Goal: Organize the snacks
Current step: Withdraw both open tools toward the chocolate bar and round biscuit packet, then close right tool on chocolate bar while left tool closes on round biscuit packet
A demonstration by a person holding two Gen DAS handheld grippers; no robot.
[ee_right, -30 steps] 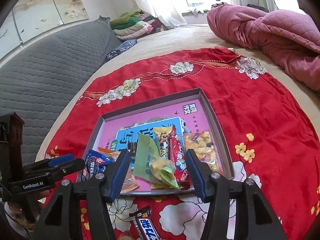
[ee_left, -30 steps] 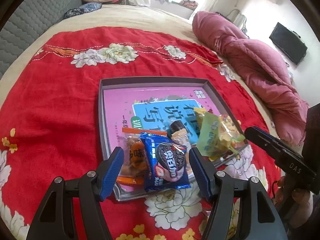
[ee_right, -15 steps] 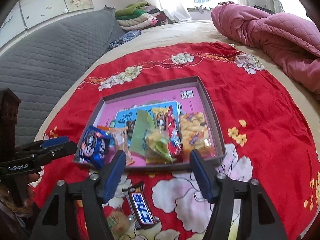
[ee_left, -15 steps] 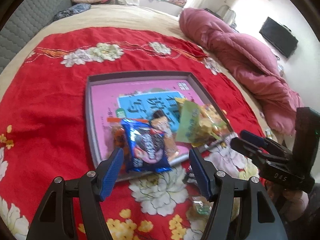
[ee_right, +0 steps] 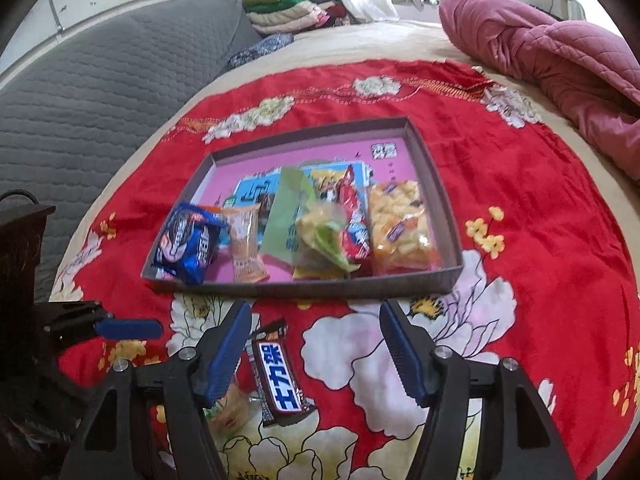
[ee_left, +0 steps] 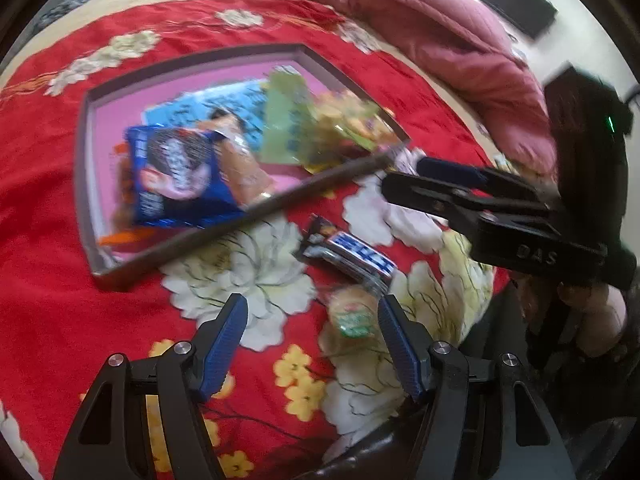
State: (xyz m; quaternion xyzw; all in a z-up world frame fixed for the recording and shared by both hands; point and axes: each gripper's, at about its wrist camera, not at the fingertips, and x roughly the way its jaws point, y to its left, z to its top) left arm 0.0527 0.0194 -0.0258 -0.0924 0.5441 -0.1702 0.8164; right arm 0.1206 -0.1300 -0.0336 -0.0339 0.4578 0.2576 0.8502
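Note:
A shallow grey tray point(ee_right: 300, 289) with a pink floor lies on the red flowered cloth and holds several snack packs, among them a blue cookie pack point(ee_right: 188, 244) at its near left corner. A dark chocolate bar point(ee_right: 280, 376) with a blue label lies loose on the cloth in front of the tray, below my open right gripper point(ee_right: 315, 316). A small round snack point(ee_left: 352, 316) with a green label rests on the cloth just inside the right finger of my open left gripper point(ee_left: 312, 312). Neither gripper holds anything. The chocolate bar point(ee_left: 348, 256) lies just beyond the left gripper.
The red cloth point(ee_right: 520, 200) covers a bed. A rolled pink quilt point(ee_right: 560, 60) lies at the far right and a grey padded headboard point(ee_right: 100, 80) at the left. Folded clothes point(ee_right: 296, 12) are stacked at the back. A hand holds the right gripper's handle point(ee_left: 592, 304).
The left gripper swung away from the tray, right and down, to the loose snacks on the cloth. The right gripper drew back from the tray and its jaws widened a little.

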